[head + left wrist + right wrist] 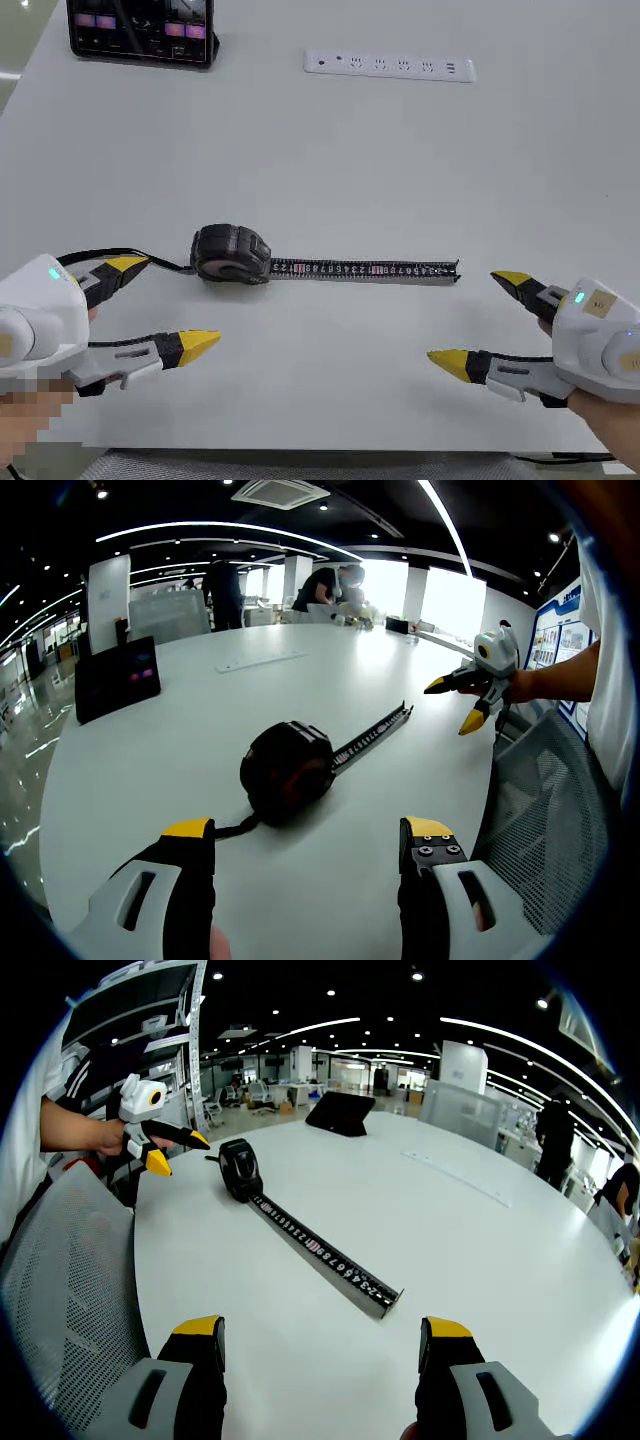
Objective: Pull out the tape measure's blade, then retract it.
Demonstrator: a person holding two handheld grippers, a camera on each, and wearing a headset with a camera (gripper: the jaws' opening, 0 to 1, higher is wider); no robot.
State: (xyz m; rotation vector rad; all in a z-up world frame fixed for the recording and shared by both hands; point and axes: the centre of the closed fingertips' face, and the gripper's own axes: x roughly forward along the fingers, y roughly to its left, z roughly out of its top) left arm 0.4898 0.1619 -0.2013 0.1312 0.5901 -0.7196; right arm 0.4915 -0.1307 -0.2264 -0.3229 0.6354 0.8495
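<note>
The tape measure [231, 254] lies on its side near the middle of the white table [330, 150], its blade [365, 269] drawn out flat to the right and ending at the hook [456, 268]; that it lies extended with nothing holding it suggests it is locked, though I cannot tell. The left gripper [175, 301] hovers just left of the case [287, 775], jaws spread wide with nothing between them, aimed at the case in its own view, probably so it can steady the body. A black strap [236, 829] trails from the case toward it. The right gripper [468, 316] hangs near the hook, likewise spread and empty, clear of the blade. The pull-out looks done and retraction remains; let go freely, the blade could whip back. A power strip [390, 66] and a tablet [140, 25] sit at the far edge, well apart
</note>
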